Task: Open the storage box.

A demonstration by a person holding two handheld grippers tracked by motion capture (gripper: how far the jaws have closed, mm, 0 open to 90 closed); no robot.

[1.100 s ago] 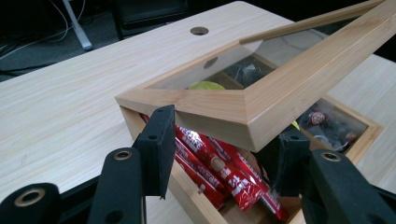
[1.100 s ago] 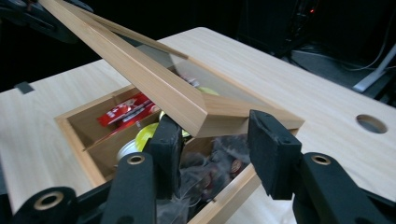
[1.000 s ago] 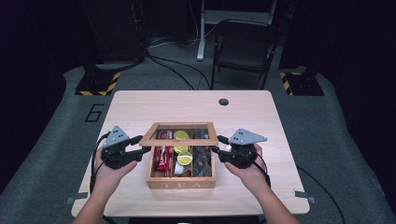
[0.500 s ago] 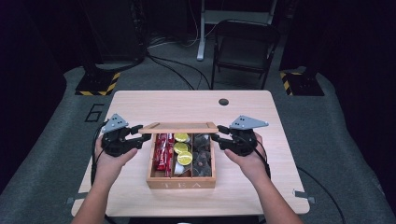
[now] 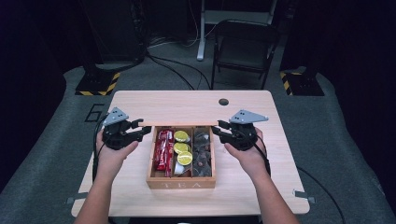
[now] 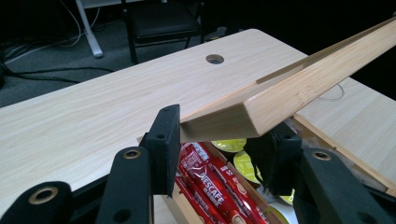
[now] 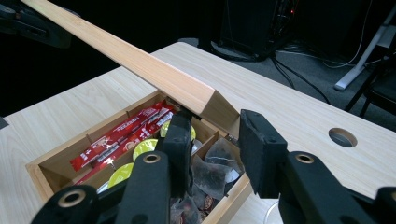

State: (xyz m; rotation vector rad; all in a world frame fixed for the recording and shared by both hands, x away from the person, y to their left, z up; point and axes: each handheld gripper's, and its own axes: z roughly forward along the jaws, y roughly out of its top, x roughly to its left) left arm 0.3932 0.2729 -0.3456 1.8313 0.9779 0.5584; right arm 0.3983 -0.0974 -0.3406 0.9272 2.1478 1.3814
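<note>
Here each hand-held gripper, left [image 5: 140, 129] and right [image 5: 221, 129], clamps one lid [image 5: 180, 123] end, jaws just closing.

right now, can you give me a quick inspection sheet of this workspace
surface: light wooden table, round hole near the far edge
job's things: tea box open, with red sachets, yellow-lidded pods and dark tea bags; lid tilted up over the box's far edge
clutter: nothing seen
grippers: left hand-held gripper and right hand-held gripper each clamp one end of the lid, jaws just been closing
cables: black cables across the floor
surroundings: dark folding chair, grey floor mat, hazard-striped bases
</note>
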